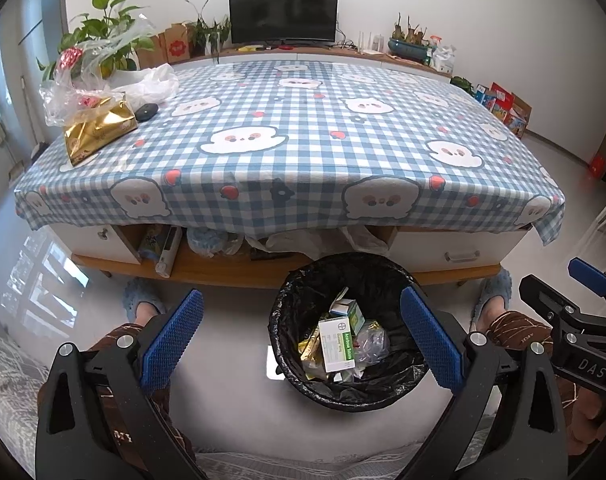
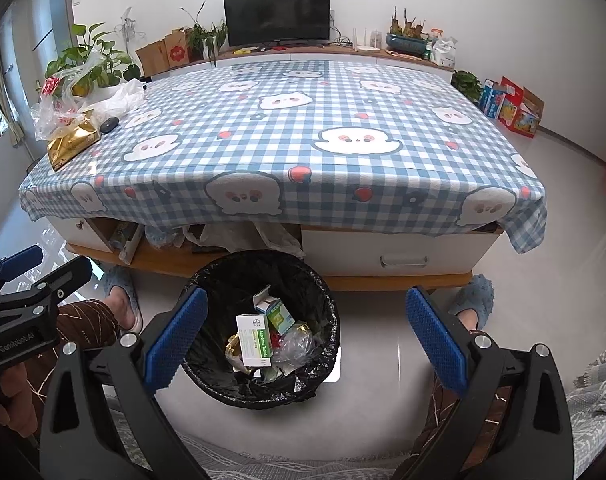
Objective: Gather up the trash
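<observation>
Both the left tongs (image 1: 301, 338) and the right tongs (image 2: 307, 338) are hanging wide open and empty above the black-lined bin (image 1: 287, 300). The gold foil bag (image 1: 99, 130) is lying on the worktop's (image 1: 303, 120) far-left corner; probably light, crinkly and slippery, best pinched at a flattened edge.

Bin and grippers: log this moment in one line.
left hand-held gripper: open, empty | right hand-held gripper: open, empty | bin: holds boxes, wrappers | gold bag: on table
</observation>
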{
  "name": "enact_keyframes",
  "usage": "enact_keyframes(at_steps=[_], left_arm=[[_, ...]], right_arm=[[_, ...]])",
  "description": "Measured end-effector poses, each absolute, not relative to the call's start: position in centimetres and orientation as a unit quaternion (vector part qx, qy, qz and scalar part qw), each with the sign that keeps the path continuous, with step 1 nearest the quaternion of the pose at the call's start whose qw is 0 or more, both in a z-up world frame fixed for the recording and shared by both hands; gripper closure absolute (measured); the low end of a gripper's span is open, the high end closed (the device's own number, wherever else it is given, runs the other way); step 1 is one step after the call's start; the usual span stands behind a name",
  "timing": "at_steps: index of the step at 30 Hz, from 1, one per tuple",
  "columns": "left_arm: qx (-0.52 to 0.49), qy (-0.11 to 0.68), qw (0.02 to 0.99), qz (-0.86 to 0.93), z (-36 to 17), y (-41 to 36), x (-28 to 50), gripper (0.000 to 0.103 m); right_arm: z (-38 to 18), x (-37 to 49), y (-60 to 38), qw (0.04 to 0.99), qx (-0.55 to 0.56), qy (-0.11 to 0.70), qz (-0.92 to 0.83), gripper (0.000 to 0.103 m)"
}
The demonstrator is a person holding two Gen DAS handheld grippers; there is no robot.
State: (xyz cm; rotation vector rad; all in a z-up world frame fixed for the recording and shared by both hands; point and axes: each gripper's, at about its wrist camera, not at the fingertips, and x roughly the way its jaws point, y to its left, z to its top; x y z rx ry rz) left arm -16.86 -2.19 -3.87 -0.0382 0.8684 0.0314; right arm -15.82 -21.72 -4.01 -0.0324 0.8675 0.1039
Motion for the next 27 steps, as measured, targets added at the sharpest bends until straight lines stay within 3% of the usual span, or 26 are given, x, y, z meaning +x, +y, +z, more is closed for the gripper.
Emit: enact_keyframes(at_steps=[27], left_arm=[[-0.011, 0.428, 0.904, 0.015, -4.22, -2.01, -16.85, 0.006]], right_arm=[[-3.97, -15.61, -21.87, 0.906, -0.012, 0.421, 0.045, 0.008]])
